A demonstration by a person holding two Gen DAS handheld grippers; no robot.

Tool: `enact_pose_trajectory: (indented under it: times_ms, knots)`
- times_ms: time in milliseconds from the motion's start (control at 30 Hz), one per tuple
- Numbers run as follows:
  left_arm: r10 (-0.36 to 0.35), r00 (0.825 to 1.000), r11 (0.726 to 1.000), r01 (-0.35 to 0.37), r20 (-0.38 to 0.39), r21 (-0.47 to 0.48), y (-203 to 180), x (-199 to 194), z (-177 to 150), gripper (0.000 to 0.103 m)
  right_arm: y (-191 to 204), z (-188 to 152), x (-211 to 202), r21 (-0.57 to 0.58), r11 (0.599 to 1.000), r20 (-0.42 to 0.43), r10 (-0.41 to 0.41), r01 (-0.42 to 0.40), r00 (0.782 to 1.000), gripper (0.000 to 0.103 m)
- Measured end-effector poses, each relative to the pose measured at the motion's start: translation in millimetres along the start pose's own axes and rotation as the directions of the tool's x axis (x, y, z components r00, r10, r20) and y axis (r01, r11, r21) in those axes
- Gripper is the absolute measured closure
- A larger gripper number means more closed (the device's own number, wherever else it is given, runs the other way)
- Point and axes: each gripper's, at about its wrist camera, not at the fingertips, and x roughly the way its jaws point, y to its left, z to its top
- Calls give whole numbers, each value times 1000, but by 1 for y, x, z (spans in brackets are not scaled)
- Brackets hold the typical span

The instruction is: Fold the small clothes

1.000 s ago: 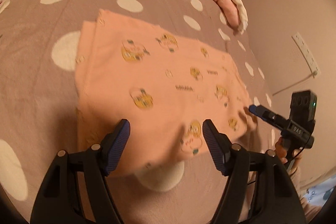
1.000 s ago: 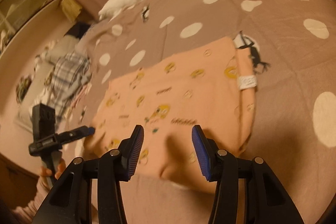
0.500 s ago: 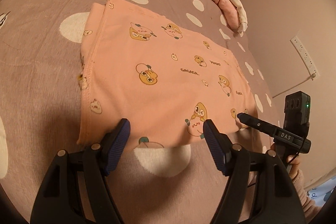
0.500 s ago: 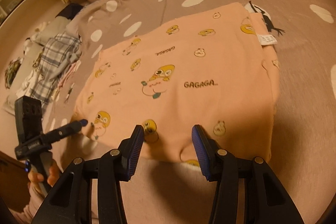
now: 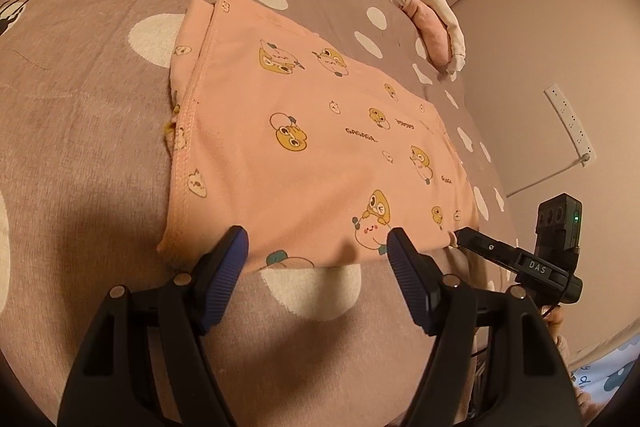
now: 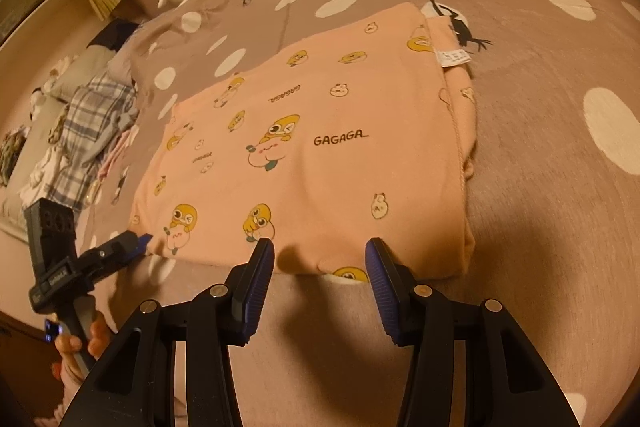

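- Left wrist view: left claw [image 5: 316,245] stands wide, nothing between its blue ribbed pads [image 5: 224,277], poised just above the near hem of the peach cotton garment printed with yellow cartoon chicks [image 5: 316,131].
- Right wrist view: right claw [image 6: 320,253] stands at a middling gap, also empty, pads straddling the same near edge toward its right-hand corner.
- Each claw shows in the other's view: the right one's tip at the garment's near right corner [image 5: 466,237], the left one's at the near left corner [image 6: 138,241]. Whether either tip touches cloth I cannot tell.
- Garment lies flat in a rough rectangle, already folded at least once, on the mauve fleece bedspread with white dots [image 5: 80,131]; a stitched hem runs down its left side and a white care label [image 6: 454,58] pokes out at the far right.
- Handling, as a judgement: light, limp knit; it will sag and slide rather than hold shape, and the doubled layers may shear apart if only the top one is pinched.
- Best hold: the two near corners, pads closing through all layers at the hem, where the stitching gives some bite.
- Fleece beneath looks grippy; lift before carrying over, not drag.
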Motion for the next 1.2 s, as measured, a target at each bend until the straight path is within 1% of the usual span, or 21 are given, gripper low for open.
enact_pose_trajectory:
  times_ms: [233,433,533,667,733,833,1100,1200]
  knots:
    - [-8,1000,1000,8,5,-22,3,-2,-1,31,-3,-4,-9,14,1000,21,-8,8,1000,53]
    - [-8,1000,1000,8,6,-30,4,-3,-1,31,-13,-10,-24,46,999,58,-8,5,998,53]
    - [-14,1000,999,14,0,-39,5,-4,0,31,-18,-11,-33,56,998,87,-34,29,996,53]
    - [-30,1000,998,29,-5,-62,9,-5,1,31,-26,-15,-42,68,994,133,-90,81,987,53]
    - [-37,999,997,36,-7,-75,11,-6,1,31,-29,-17,-44,71,993,145,-99,89,984,53]
    - [-35,999,996,34,-12,-80,12,-7,2,31,-32,-19,-46,60,994,150,-102,94,983,53]
    - [-15,999,997,13,-31,-76,9,-3,6,31,-34,-25,-45,-25,992,157,-117,122,981,53]
    - [-13,999,997,11,-35,-81,9,-1,7,31,-36,-22,-42,-27,994,156,-104,110,982,53]
